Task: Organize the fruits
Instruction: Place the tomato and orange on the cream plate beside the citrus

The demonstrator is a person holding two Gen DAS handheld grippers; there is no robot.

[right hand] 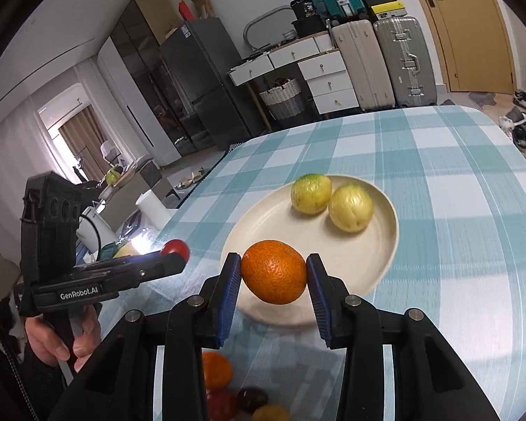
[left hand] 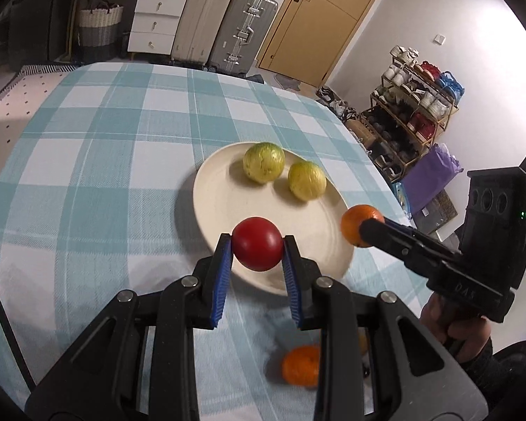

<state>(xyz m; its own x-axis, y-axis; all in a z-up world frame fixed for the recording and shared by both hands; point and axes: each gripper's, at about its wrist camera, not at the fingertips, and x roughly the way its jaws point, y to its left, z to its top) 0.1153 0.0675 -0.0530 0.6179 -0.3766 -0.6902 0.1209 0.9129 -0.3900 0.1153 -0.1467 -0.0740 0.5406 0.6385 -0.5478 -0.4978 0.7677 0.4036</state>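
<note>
Now, left wrist view: left gripper [left hand: 257,245] squeezing a red tomato [left hand: 258,243] just over the near rim of the cream plate [left hand: 228,193]; two green fruits [left hand: 263,162] farther ahead.

Right wrist view: right gripper [right hand: 273,273] pinching an orange [right hand: 273,272] above the same plate's near edge; more fruit [right hand: 215,368] lying below, behind the fingers.

Two guavas [left hand: 284,174] side by side on the plate's [left hand: 214,207] far half, loose fruits [right hand: 242,396] before it.
</note>
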